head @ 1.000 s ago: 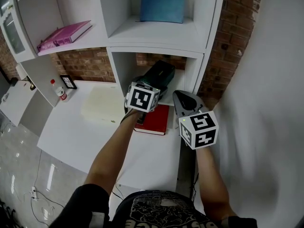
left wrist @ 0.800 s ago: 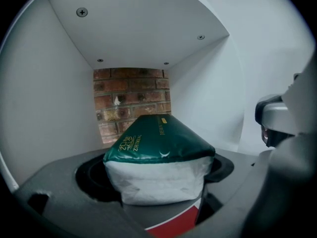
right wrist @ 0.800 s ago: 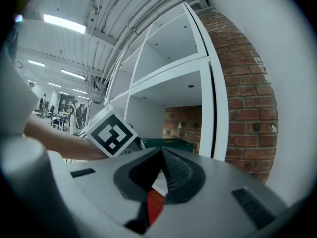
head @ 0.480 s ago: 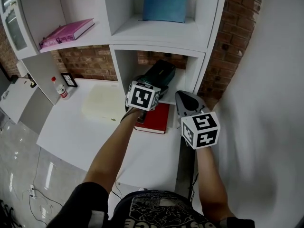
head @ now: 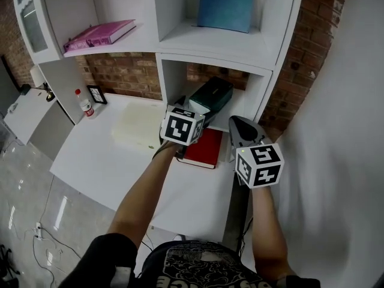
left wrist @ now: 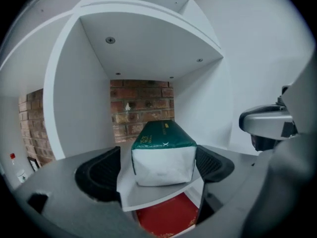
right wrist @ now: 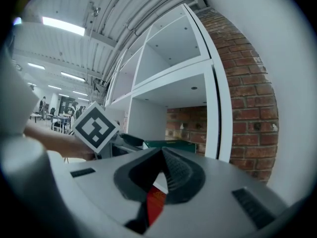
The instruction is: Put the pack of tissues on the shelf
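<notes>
Tissues [left wrist: 163,155] lay on the shelf [left wrist: 148,198] at lower centre of the left gripper view, between the parted, unclamped jaws of the left gripper [left wrist: 157,168]. The right gripper [right wrist: 161,170] hung nearby, jaws together. Placing looked done; only pulling back seemed left.

On the white bench [head: 108,167] we see a red book [head: 203,148], a cream pad [head: 138,125], and a small bottle [head: 85,104] beside a black frame [head: 96,94]; a pink book [head: 99,33] lies higher up.
</notes>
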